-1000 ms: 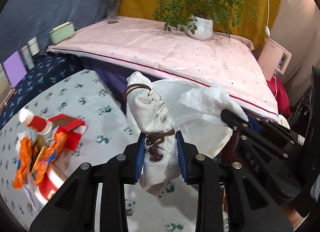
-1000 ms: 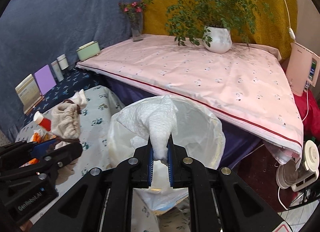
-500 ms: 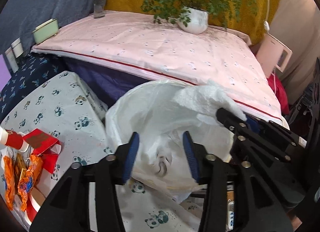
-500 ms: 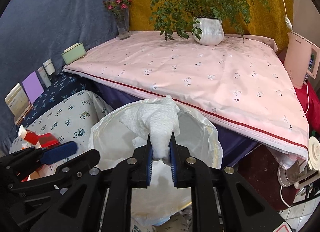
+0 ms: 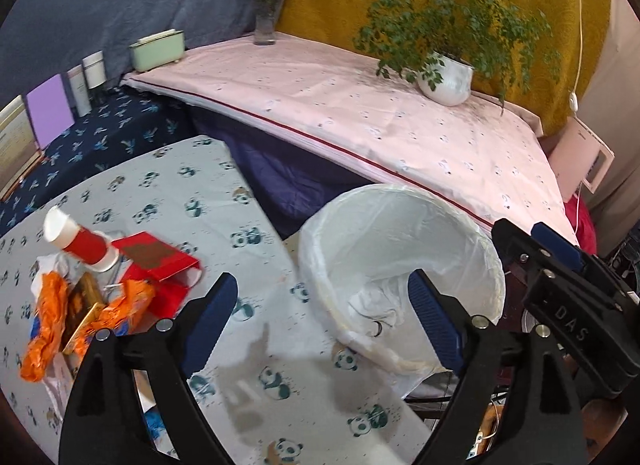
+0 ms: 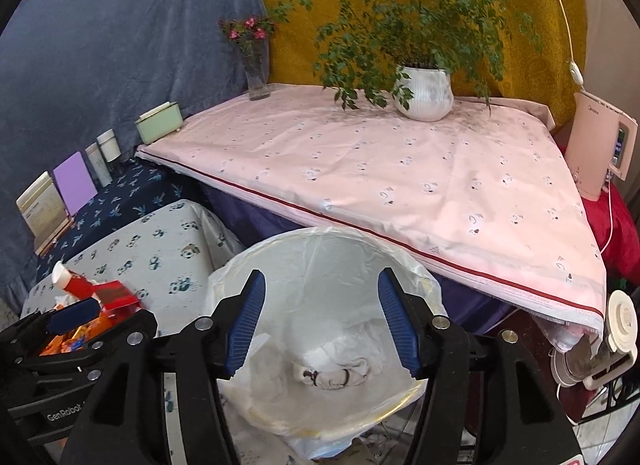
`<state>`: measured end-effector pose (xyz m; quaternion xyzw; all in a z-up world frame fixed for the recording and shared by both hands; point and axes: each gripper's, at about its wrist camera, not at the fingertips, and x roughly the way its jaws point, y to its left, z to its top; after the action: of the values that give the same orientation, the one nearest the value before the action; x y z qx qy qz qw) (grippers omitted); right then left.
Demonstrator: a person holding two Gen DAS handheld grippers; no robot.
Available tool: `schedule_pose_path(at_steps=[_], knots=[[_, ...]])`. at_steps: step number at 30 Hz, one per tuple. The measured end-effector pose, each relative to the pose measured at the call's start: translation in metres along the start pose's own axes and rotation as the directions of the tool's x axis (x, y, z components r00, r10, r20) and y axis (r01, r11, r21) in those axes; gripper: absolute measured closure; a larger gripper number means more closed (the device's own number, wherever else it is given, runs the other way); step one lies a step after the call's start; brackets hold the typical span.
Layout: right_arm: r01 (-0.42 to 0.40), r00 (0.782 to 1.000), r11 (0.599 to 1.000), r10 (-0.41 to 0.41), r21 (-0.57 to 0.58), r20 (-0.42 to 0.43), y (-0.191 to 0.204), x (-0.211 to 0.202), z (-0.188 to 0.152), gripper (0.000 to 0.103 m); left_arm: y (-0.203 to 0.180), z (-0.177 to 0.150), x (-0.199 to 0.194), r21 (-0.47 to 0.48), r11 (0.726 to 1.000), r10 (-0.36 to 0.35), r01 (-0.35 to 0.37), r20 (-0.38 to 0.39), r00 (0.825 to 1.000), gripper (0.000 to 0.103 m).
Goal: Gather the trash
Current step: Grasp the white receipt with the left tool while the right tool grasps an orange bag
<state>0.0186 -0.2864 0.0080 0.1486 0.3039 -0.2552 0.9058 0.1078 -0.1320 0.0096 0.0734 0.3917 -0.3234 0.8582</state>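
The left gripper point(image 5: 320, 317) has its blue-padded fingers spread wide and holds nothing. The right gripper point(image 6: 322, 323) is spread wide too, with nothing between its fingers.

Both hang over the round white bin lined with a thin plastic bag point(image 6: 400, 265). The bin stands on the floor, just beside the low table with the panda-print cloth point(image 5: 180, 193). At the bottom of the bin lie a small cloth bundle tied with dark string point(image 6: 332, 375) and some crumpled white paper point(image 6: 376, 339).

More trash sits on the panda table, to the left of the bin. There is a red and white tube lying on its side point(image 5: 76, 239), an open red cardboard box point(image 5: 160, 265) and crinkly orange wrappers point(image 5: 48, 321). They lie close together in a small heap.

Behind the bin is a higher table with a pink cloth point(image 6: 380, 177). On it stand a white pot with a leafy green plant point(image 6: 424, 99), a glass vase with pink flowers point(image 6: 256, 77) and a pale green box point(image 6: 158, 127). A pink machine with a small screen point(image 6: 602, 157) stands at the right.
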Motion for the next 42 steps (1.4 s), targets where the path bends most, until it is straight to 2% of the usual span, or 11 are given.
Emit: schedule_pose_path(at_steps=[6,12,14,16,21,29,36,42], knots=[[-0.038,0.999,0.999,0.039,-0.036,0.017,0.028,-0.019,-0.002,0.041,0.035,-0.011,-0.024,-0.074,0.995,0.062,-0.061,0.012,0.998,0.020],[-0.089,0.995,0.992,0.092,-0.092,0.027,0.064,-0.036,-0.006,0.038,0.073,-0.026,-0.051,-0.142,0.979,0.150,-0.145,0.025,0.988,0.019],[-0.110,0.993,0.988,0.113,-0.110,0.022,0.077,-0.040,-0.010,0.037,0.089,-0.032,-0.060,-0.171,0.971,0.175,-0.168,0.026,0.984,0.018],[-0.130,0.991,0.982,0.133,-0.134,0.017,0.092,-0.044,-0.014,0.037,0.104,-0.039,-0.069,-0.204,0.959,0.208,-0.199,0.023,0.978,0.011],[-0.181,0.983,0.967,0.182,-0.180,-0.010,0.123,-0.050,-0.024,0.037,0.136,-0.060,-0.088,-0.269,0.929,0.267,-0.256,0.006,0.964,0.011],[-0.247,0.969,0.941,0.239,-0.232,-0.059,0.168,-0.050,-0.043,0.037,0.177,-0.093,-0.089,-0.350,0.887,0.292,-0.300,-0.075,0.953,0.011],[-0.275,0.961,0.922,0.255,-0.273,-0.110,0.197,-0.042,-0.063,0.037,0.204,-0.120,-0.075,-0.392,0.866,0.273,-0.311,-0.150,0.950,0.013],[-0.301,0.950,0.910,0.261,-0.283,-0.172,0.219,-0.022,-0.077,0.037,0.217,-0.129,-0.063,-0.403,0.866,0.239,-0.295,-0.184,0.954,0.027]])
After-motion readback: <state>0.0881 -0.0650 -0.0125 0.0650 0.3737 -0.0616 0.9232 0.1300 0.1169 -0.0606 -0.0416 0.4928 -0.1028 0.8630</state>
